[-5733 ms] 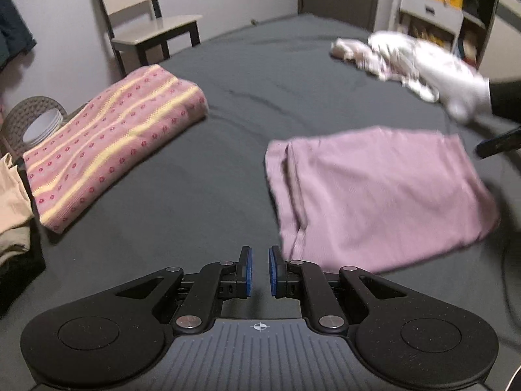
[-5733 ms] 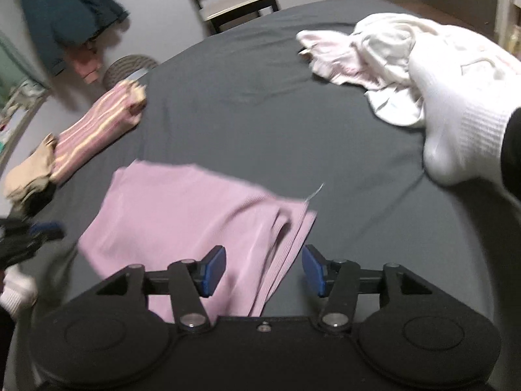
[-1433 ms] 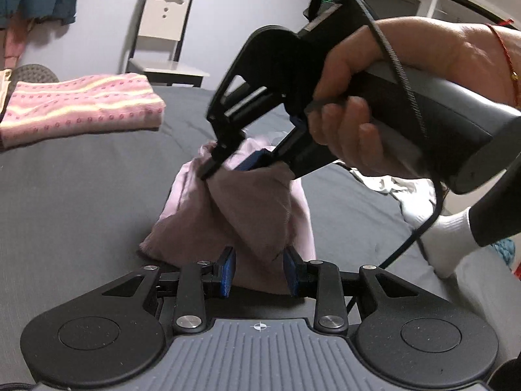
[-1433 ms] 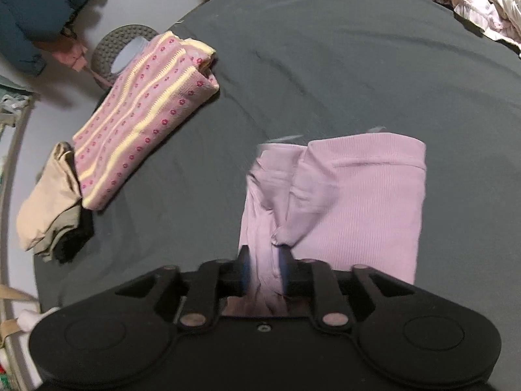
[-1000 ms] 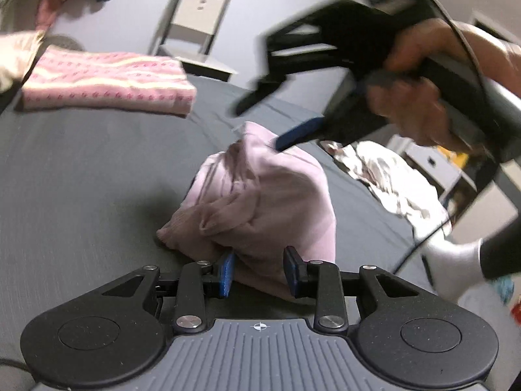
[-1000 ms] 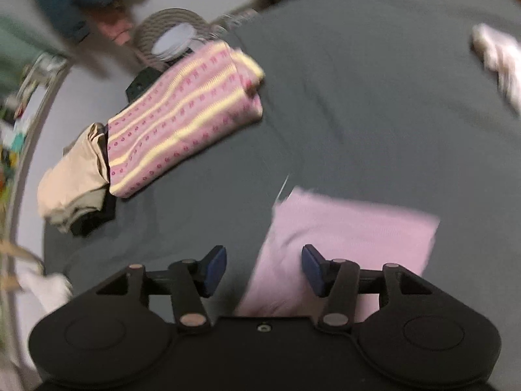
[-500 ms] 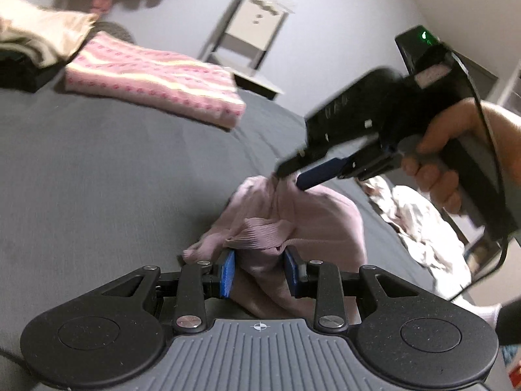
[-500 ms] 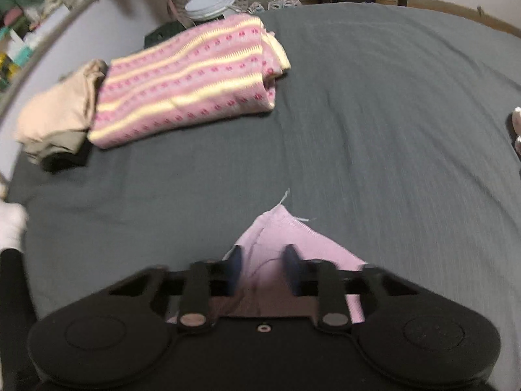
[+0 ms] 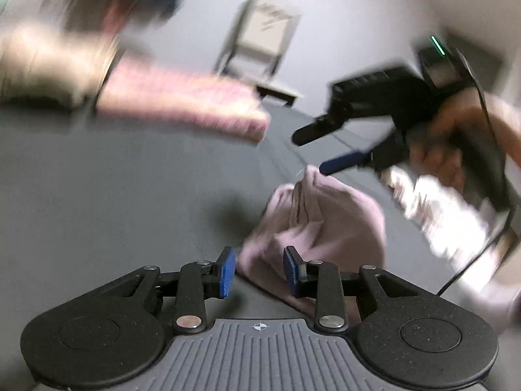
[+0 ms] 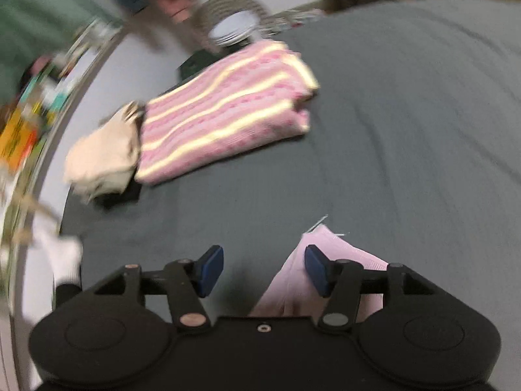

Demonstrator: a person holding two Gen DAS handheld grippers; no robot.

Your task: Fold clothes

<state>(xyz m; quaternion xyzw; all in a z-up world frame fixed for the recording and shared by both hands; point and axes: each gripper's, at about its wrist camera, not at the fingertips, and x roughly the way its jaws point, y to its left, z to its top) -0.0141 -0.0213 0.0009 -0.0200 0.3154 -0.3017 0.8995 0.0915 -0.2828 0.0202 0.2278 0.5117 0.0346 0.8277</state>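
A crumpled lilac garment point(image 9: 325, 224) lies heaped on the dark grey bed point(image 9: 114, 195). My left gripper point(image 9: 259, 270) is open at its near edge, with the cloth reaching in between the fingers and a thin gap at the left pad. Held by a hand, my right gripper point(image 9: 325, 150) hovers open just above the garment's raised peak. In the right wrist view the right gripper point(image 10: 263, 270) stands wide open, and the lilac garment point(image 10: 355, 254) sits under its right finger with nothing held.
A folded pink and yellow striped blanket point(image 10: 228, 110) lies at the bed's far left beside a beige pile point(image 10: 104, 156). White clothes point(image 9: 439, 215) lie on the right. A chair point(image 9: 263, 49) stands by the wall. A white-socked foot point(image 10: 62, 254) is at the left edge.
My right gripper has opened and let go of the garment's corner, which has dropped. Both views have swung, with heavy blur. The left gripper's finger gap looks unchanged.
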